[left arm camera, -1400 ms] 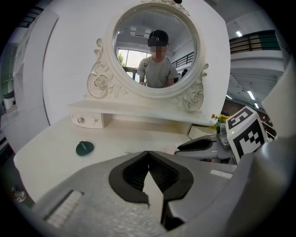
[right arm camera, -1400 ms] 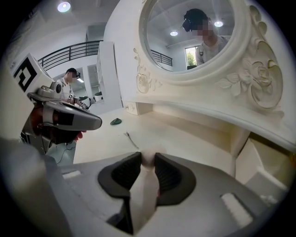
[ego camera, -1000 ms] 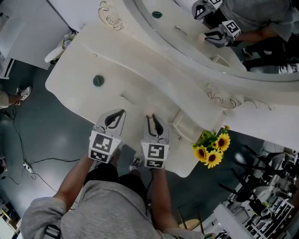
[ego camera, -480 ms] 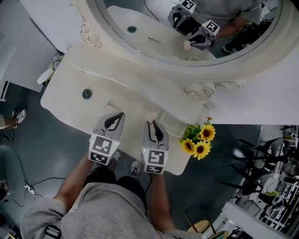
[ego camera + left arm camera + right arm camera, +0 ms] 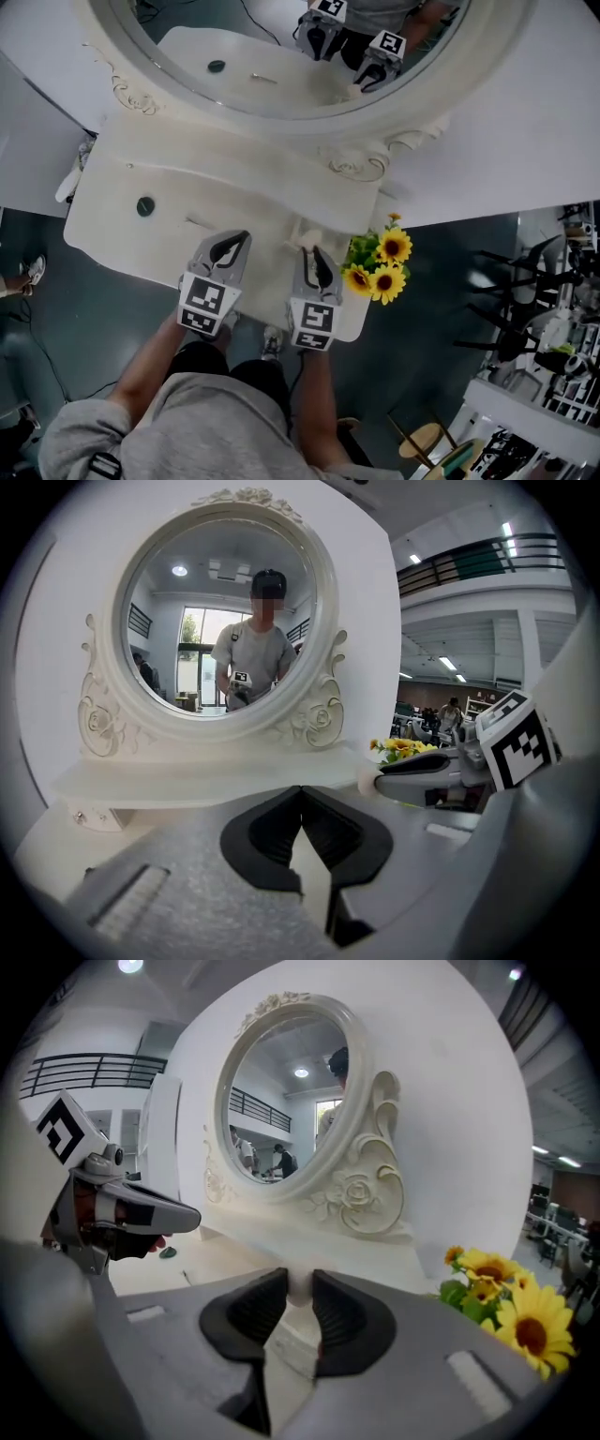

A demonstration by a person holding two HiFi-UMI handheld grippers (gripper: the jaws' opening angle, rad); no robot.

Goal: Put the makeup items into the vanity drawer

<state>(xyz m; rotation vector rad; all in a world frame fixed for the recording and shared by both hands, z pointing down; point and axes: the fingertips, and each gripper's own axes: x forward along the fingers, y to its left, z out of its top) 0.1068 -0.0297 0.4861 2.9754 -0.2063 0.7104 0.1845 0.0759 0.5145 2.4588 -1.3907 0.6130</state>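
My right gripper (image 5: 307, 247) is shut on a small cream makeup sponge (image 5: 304, 236), held over the front right part of the cream vanity top (image 5: 234, 192). In the right gripper view the sponge (image 5: 300, 1290) sits pinched between the dark pads, with a cream box-like drawer piece (image 5: 286, 1344) just below. My left gripper (image 5: 243, 236) hovers beside it to the left, jaws shut with nothing in them (image 5: 300, 789). A round dark green item (image 5: 144, 206) and a thin stick-like item (image 5: 198, 225) lie on the top to the left.
A large oval mirror (image 5: 272, 56) with carved trim rises at the back of the vanity. A bunch of sunflowers (image 5: 377, 266) stands just right of my right gripper. Dark floor lies along the table's front edge, with racks of gear at the far right (image 5: 534, 375).
The head view has swung, so the vanity and flowers have slid left and up in it. Both grippers keep the same pose, the right one still gripping the sponge.
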